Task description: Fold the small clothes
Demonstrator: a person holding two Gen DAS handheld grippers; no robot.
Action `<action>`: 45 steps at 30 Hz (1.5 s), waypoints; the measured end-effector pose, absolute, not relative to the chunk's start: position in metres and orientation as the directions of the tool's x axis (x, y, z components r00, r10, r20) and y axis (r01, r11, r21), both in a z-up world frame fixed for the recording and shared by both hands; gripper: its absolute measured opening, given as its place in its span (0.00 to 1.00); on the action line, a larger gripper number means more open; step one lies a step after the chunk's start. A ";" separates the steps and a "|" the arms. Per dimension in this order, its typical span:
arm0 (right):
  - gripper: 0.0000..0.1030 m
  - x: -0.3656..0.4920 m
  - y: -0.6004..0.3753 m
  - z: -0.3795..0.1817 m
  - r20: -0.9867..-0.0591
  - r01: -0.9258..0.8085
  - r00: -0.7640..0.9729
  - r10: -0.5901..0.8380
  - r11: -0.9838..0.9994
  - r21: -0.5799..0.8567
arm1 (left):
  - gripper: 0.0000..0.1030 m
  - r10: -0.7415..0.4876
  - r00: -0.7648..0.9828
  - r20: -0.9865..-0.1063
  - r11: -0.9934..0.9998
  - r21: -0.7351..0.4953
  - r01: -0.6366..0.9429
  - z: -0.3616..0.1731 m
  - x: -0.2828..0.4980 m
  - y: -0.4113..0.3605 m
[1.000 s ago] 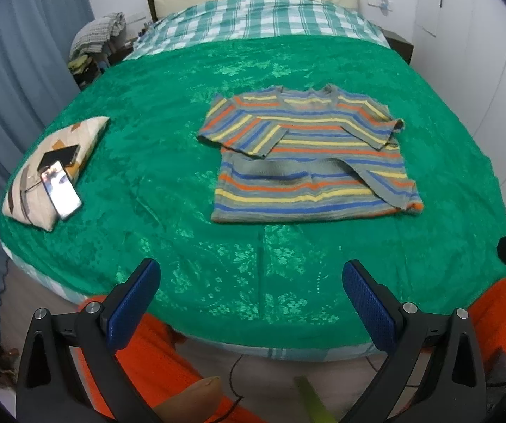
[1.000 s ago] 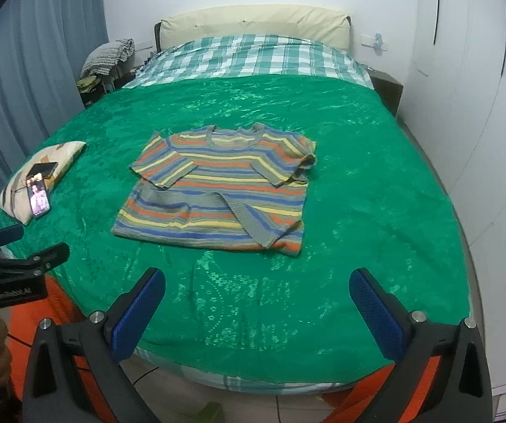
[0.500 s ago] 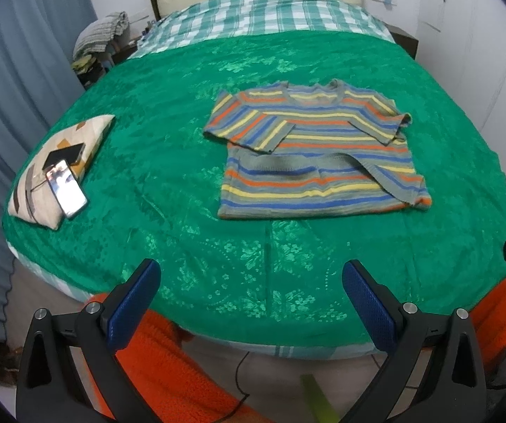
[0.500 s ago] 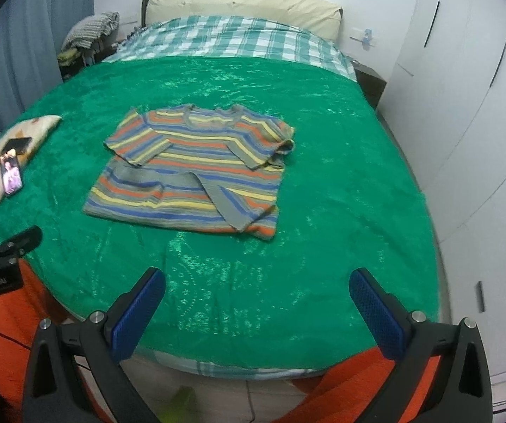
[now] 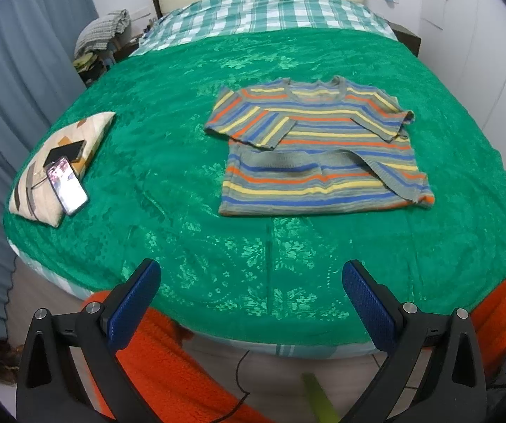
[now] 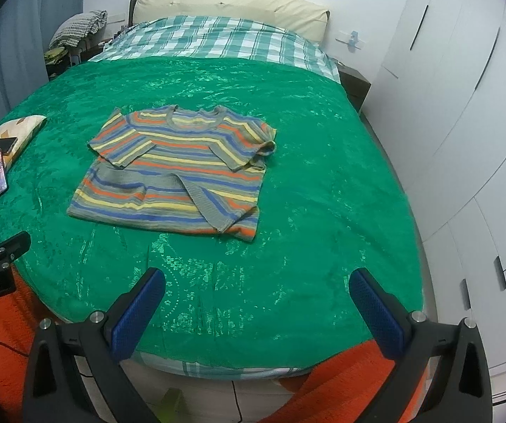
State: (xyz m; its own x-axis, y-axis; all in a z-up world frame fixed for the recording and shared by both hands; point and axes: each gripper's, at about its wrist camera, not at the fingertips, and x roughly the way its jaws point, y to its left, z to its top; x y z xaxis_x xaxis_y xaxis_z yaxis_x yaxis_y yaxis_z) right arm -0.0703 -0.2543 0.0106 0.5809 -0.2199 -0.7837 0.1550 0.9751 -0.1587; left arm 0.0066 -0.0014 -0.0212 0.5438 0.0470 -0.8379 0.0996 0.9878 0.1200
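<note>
A small striped sweater (image 5: 318, 151) in grey, blue, orange and yellow lies flat on the green bedspread (image 5: 189, 148), both sleeves folded across its front. It also shows in the right wrist view (image 6: 179, 172). My left gripper (image 5: 251, 278) is open and empty, held above the bed's near edge, well short of the sweater. My right gripper (image 6: 258, 285) is open and empty too, over the near edge and to the right of the sweater. The left gripper's side shows at the left edge of the right wrist view (image 6: 2, 253).
A patterned cushion (image 5: 59, 165) with two phones (image 5: 68, 183) lies at the bed's left edge. A checked sheet (image 5: 263, 10) and headboard are at the far end. White wardrobe doors (image 6: 464, 105) stand on the right, blue curtains (image 5: 10, 81) on the left. Orange fabric (image 5: 168, 370) is below the bed's edge.
Both grippers have moved forward over the bed's near edge, so the sweater sits lower and closer in both views. Both stay open. The sweater has not moved.
</note>
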 end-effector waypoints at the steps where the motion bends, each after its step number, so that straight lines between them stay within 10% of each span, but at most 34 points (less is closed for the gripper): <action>1: 1.00 -0.070 -0.255 0.010 -0.784 0.156 0.580 -0.221 0.975 -0.160 | 1.00 0.045 0.544 -0.838 0.988 0.119 0.101 -0.021 0.006 -0.001; 22: 1.00 -0.064 -0.258 0.007 -0.796 0.158 0.565 -0.218 0.975 -0.155 | 1.00 0.042 0.518 -0.854 0.988 0.113 0.106 -0.030 0.012 -0.001; 33: 0.99 0.005 -0.284 -0.102 -0.842 -0.005 0.534 0.073 0.997 0.083 | 1.00 0.074 0.490 -0.868 0.995 0.096 0.019 -0.041 0.017 0.030; 38: 0.75 0.051 -0.321 -0.146 -0.807 0.145 0.471 0.357 0.870 0.470 | 1.00 0.096 0.486 -0.869 0.995 0.101 -0.017 -0.043 0.012 0.043; 45: 0.53 0.095 -0.352 -0.179 -0.786 0.347 0.468 0.403 0.735 0.583 | 1.00 0.093 0.462 -0.882 0.996 0.087 -0.034 -0.052 0.014 0.049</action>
